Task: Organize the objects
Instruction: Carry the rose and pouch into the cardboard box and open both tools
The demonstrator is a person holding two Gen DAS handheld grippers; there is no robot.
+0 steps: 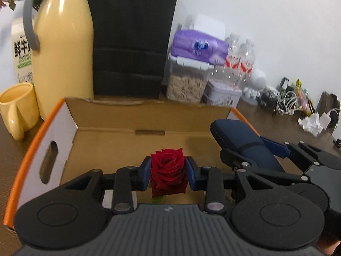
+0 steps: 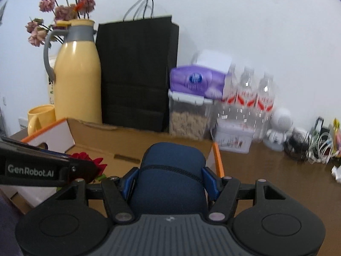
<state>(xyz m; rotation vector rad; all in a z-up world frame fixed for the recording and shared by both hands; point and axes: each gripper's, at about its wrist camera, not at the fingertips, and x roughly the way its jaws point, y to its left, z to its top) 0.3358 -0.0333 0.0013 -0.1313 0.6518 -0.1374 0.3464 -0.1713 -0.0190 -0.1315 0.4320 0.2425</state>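
hovering over the open cardboard box [image 1: 119, 115]: left gripper [image 1: 168, 170] pinches a red rose [image 1: 167, 168], right gripper [image 2: 168, 183] clamps a navy zip case [image 2: 170, 170]. risk: tight squeeze crushes petals, grippers collide.

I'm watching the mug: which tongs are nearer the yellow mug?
Left. The left tongs, shut on the rose, are beside the yellow mug; the right tongs, gripping the blue case, are farther away.

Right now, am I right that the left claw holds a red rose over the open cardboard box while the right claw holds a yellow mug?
Not quite: the right claw holds a dark blue case, as the right wrist view shows; the yellow mug stands on the table. The left claw does hold the red rose over the open cardboard box.
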